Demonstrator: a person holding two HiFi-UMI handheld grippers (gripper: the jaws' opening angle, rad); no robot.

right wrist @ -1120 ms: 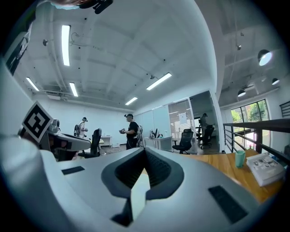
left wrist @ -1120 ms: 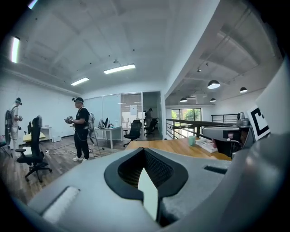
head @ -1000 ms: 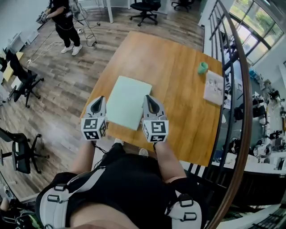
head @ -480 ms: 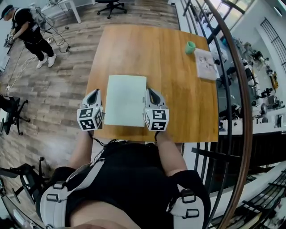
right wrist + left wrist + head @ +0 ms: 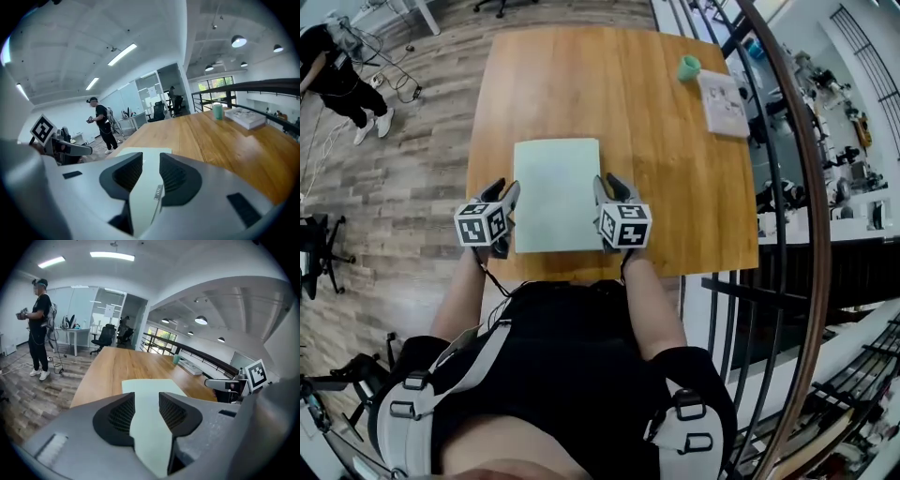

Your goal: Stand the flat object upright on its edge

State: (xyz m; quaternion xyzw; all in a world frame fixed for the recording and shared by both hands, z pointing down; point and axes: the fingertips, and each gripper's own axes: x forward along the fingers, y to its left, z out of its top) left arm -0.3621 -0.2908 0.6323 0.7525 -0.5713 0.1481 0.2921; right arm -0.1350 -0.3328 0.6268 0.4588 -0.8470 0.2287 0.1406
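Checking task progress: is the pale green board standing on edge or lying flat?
Lying flat: the pale green board shows its full face on the wooden table.

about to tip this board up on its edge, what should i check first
1. Board lies flat on the table, ready to lift: ok.
2. Left tool jaws apart, with the board showing in the gap: ok.
3. Right tool jaws apart, same view of the board: ok.
4. One tool at each side edge of the board, near its near corners: ok.
5. Contact with the board's edges: cannot tell; neither tool is closed on it.
6. Room beyond the board: ok; the cup and book sit at the far right corner, well apart.
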